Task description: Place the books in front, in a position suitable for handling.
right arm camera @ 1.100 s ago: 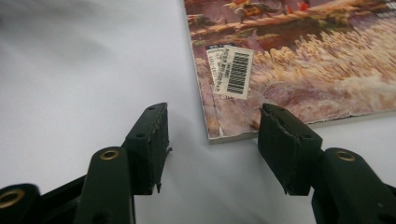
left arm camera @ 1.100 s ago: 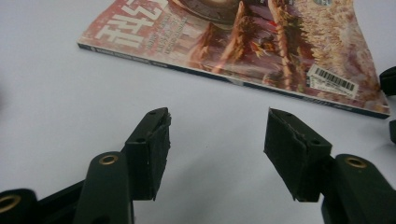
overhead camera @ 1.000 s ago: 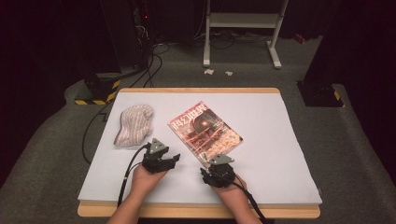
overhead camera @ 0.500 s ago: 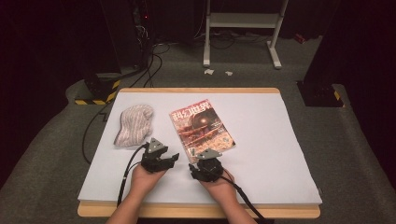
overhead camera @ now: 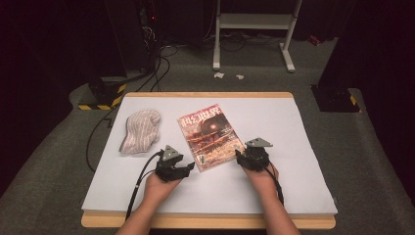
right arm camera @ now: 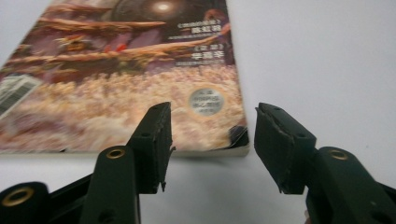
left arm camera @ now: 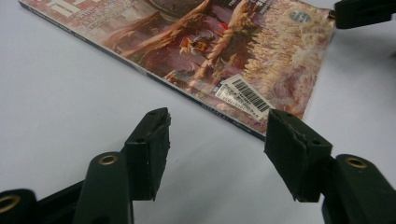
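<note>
Magazine (overhead camera: 210, 136): flat, cover up, mid-desk (overhead camera: 293, 196), cloth (overhead camera: 140, 130) to its left. My left tongs (overhead camera: 190, 168): spread, empty, just off its near left corner. My right tongs (overhead camera: 238, 157): spread, just been closing, nothing pinched, at its near right corner.

Dim lab or recording studio: white-covered table (overhead camera: 293, 127) on grey carpet (overhead camera: 372, 161); cables (overhead camera: 161, 63), hazard-striped base (overhead camera: 100, 98) at 10 o'clock; white metal stand (overhead camera: 252, 22) at 12.
</note>
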`<act>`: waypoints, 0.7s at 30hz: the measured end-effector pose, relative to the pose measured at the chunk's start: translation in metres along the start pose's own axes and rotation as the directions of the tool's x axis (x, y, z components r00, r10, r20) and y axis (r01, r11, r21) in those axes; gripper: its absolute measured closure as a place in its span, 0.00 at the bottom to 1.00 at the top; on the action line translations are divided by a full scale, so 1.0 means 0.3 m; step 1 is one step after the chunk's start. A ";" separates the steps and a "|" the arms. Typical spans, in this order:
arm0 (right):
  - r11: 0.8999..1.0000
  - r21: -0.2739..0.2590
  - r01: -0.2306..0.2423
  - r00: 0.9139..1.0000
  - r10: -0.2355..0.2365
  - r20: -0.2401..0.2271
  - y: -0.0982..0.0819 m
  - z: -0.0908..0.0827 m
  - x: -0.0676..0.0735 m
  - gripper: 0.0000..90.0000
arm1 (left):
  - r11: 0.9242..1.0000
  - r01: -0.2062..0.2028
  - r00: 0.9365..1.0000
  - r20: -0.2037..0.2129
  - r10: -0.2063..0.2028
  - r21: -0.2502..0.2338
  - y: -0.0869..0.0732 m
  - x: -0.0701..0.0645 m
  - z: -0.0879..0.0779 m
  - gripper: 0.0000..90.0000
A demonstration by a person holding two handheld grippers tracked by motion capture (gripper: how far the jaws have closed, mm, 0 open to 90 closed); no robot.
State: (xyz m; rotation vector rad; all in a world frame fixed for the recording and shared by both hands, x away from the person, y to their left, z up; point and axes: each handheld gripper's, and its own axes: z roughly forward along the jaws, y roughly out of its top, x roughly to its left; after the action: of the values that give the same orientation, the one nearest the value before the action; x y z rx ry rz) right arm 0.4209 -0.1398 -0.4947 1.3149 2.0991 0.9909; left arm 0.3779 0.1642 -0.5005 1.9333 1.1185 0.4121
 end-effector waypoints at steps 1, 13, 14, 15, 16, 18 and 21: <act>1.000 0.016 -0.009 1.000 0.009 -0.003 0.005 0.019 -0.012 0.54 | 1.000 0.000 1.000 0.002 0.000 -0.003 0.001 -0.001 0.004 0.44; 0.998 0.056 -0.036 0.997 0.039 -0.070 0.004 0.060 -0.009 0.58 | 1.000 -0.002 1.000 0.000 0.002 0.025 0.009 -0.002 0.036 0.43; 0.998 0.054 -0.027 0.997 0.031 -0.074 0.000 0.055 0.003 0.58 | 1.000 0.002 1.000 -0.009 -0.002 0.024 0.010 0.004 0.033 0.43; 0.998 0.054 -0.027 0.997 0.031 -0.074 0.000 0.055 0.003 0.58 | 1.000 0.002 1.000 -0.009 -0.002 0.024 0.010 0.004 0.033 0.43; 0.998 0.057 -0.015 0.996 0.020 -0.088 -0.008 0.044 0.030 0.58 | 1.000 0.003 1.000 -0.017 -0.003 0.024 0.011 0.012 0.031 0.43; 0.998 0.062 -0.002 0.994 0.009 -0.112 -0.017 0.031 0.067 0.59 | 1.000 0.006 0.999 -0.038 -0.006 0.023 0.012 0.035 0.022 0.43; 0.997 0.056 0.046 0.990 -0.038 -0.137 -0.029 0.014 0.141 0.60 | 0.999 0.024 0.998 -0.066 -0.023 0.022 0.013 0.071 0.012 0.43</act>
State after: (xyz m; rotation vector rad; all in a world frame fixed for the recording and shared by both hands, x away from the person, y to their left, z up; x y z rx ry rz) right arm 0.4006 -0.1028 -0.5047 1.2574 2.2637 1.0342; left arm 0.3940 0.1791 -0.5019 1.9364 1.1920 0.4553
